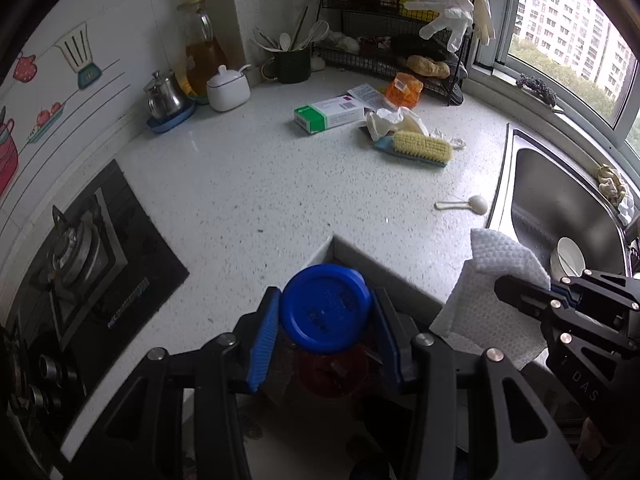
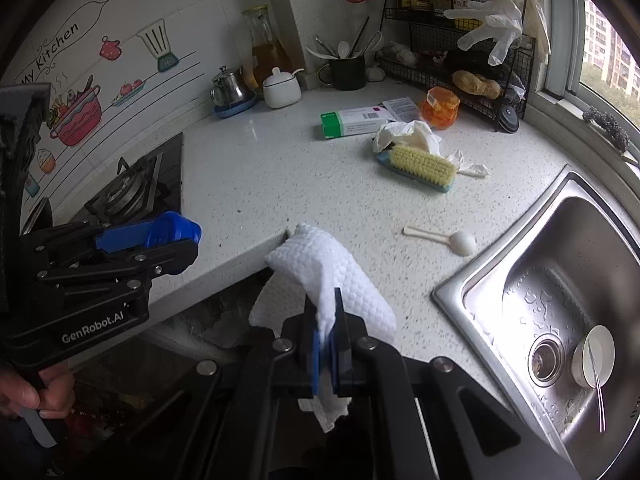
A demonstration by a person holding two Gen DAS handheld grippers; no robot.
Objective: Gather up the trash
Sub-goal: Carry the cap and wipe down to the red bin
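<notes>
The speckled white stone surface (image 1: 248, 184) spreads to a steel sink (image 2: 560, 280). Off its front edge, the left gripper (image 1: 325, 320) is clamped around a clear red-tinted jar with a round blue lid (image 1: 325, 306). Beside it, the right gripper (image 2: 326, 344) is pinched tight on a crumpled white paper towel (image 2: 320, 264).
</notes>
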